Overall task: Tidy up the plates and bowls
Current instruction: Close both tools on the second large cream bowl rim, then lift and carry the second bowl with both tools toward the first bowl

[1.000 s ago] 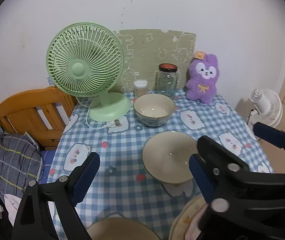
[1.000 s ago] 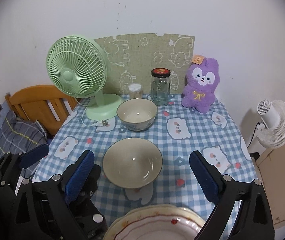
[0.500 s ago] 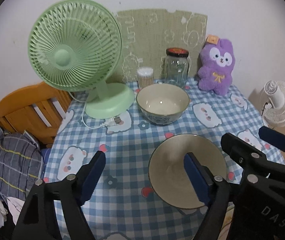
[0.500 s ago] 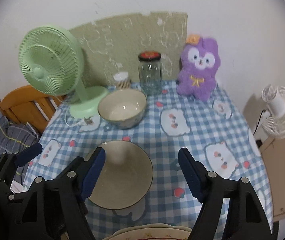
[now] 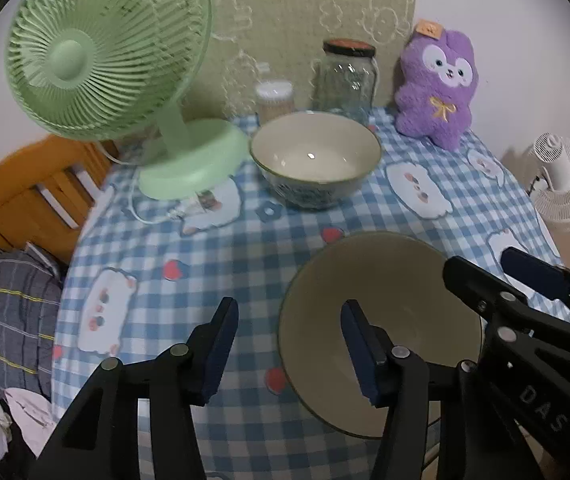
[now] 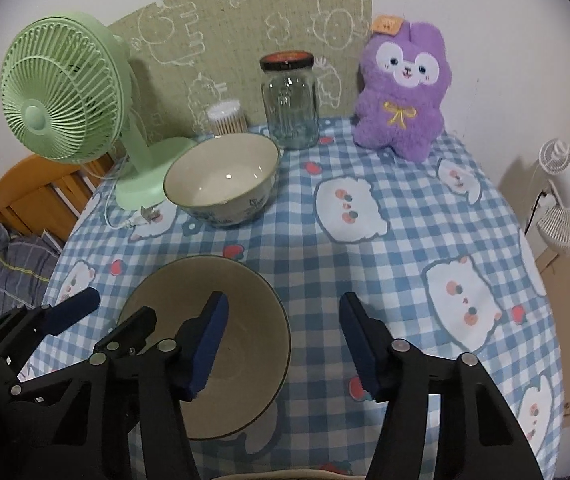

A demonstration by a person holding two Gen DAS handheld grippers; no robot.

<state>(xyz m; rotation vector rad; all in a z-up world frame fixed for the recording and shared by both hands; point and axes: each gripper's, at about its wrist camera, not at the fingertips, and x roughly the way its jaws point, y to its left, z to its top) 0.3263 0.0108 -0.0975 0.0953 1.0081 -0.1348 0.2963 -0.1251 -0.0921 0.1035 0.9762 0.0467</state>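
Black claw (image 5: 289, 350) arms over bowl's (image 5: 397, 280) near rim

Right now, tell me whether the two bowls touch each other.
Apart. The right wrist view shows checked cloth between the near bowl and the far patterned bowl.

Both wrist views look steeply down from close over the table (image 5: 245, 248), sharing the near bowl (image 6: 245, 320).

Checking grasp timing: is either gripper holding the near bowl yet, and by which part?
Nothing is held yet. The left gripper and right gripper each straddle an opposite rim of the near bowl, jaws closing, pads not yet pressing.
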